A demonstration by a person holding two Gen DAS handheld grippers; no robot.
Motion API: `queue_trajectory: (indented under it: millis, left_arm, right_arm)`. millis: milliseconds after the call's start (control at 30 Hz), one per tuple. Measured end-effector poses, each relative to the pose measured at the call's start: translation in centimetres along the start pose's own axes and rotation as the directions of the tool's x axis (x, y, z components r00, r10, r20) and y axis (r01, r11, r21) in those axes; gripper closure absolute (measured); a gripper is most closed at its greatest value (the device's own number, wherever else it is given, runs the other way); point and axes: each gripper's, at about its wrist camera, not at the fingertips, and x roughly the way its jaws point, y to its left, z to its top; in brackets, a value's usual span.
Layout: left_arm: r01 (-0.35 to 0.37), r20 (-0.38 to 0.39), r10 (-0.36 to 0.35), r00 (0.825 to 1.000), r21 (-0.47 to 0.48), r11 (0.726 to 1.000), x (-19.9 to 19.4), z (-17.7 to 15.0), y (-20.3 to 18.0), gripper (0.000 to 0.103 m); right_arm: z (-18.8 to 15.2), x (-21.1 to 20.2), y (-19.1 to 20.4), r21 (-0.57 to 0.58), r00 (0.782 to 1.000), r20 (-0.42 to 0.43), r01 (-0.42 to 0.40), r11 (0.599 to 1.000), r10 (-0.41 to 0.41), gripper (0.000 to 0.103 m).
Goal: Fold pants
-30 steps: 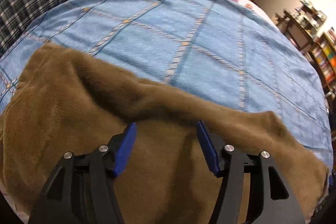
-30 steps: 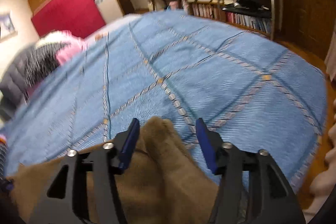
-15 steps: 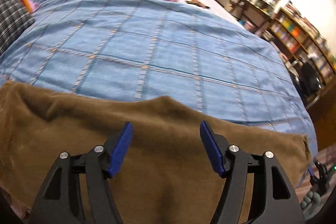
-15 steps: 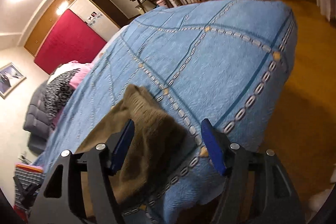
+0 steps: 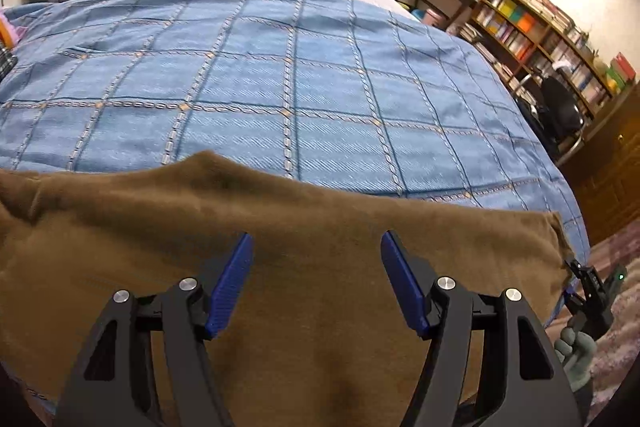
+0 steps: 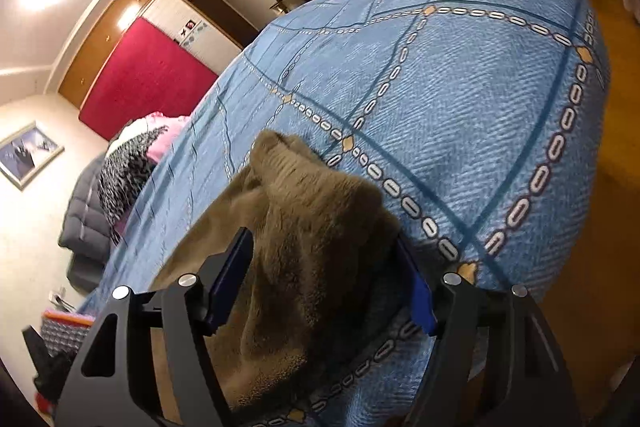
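Brown pants [image 5: 320, 307] lie on the blue bedspread [image 5: 300, 87]. Left gripper [image 5: 316, 279] hangs spread above them. Right gripper [image 6: 324, 283], at their three-o'clock end, straddles the cloth, unpinched; both jaws have just widened.

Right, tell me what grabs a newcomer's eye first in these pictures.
The brown fleecy pants spread along the near edge of the bed, on a blue checked bedspread. Both grippers stand open: the left gripper above the pants' middle, the right gripper astride their end at the bed's corner.
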Motion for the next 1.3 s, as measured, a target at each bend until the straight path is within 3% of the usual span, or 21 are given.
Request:
queue_trajectory:
  millis: [67, 133, 367, 467, 733, 933, 1133, 1300]
  left_arm:
    - [0.005, -0.009, -0.005, 1.0, 0.007, 1.0, 0.3, -0.1, -0.5, 0.037]
    - [0.016, -0.021, -0.015, 1.0, 0.013, 1.0, 0.7, -0.3, -0.8, 0.037]
    - [0.061, -0.058, -0.059, 0.997, 0.041, 0.997, 1.9, -1.0, -2.5, 0.037]
    - [0.081, -0.068, -0.078, 0.995, 0.053, 0.995, 2.2, -1.2, -3.2, 0.037]
    - [0.136, -0.085, -0.129, 0.988, 0.083, 0.987, 2.5, -1.4, -4.6, 0.037]
    - [0.215, -0.077, -0.212, 0.974, 0.039, 0.976, 1.8, -1.2, -4.0, 0.037]
    - [0.272, -0.049, -0.272, 0.961, -0.013, 0.962, 0.7, -1.2, -2.4, 0.037]
    - [0.323, -0.012, -0.324, 0.946, -0.061, 0.944, -0.6, -1.4, -0.3, 0.035]
  right_arm:
    - [-0.1, -0.1, -0.8, 0.026, 1.0, -0.001, -0.01, 1.0, 0.01, 0.048]
    - [0.0, -0.1, -1.7, 0.065, 0.999, -0.003, -0.032, 0.997, 0.032, 0.053]
    - [0.5, 0.4, -1.3, 0.068, 1.0, 0.006, -0.017, 0.998, 0.017, 0.055]
    - [0.8, 0.5, -0.3, 0.033, 1.0, 0.0, -0.01, 0.999, 0.01, 0.072]
    - [1.6, -2.6, 7.4, -0.169, 0.996, 0.057, -0.061, 0.984, 0.072, 0.075]
    - [0.5, -4.5, 16.2, -0.376, 0.983, 0.056, -0.141, 0.916, 0.174, 0.075]
    - [-2.9, -4.0, 24.9, -0.534, 0.961, -0.031, -0.249, 0.808, 0.275, 0.075]
    - [-6.6, -2.4, 30.6, -0.621, 0.944, -0.124, -0.314, 0.718, 0.306, 0.075]
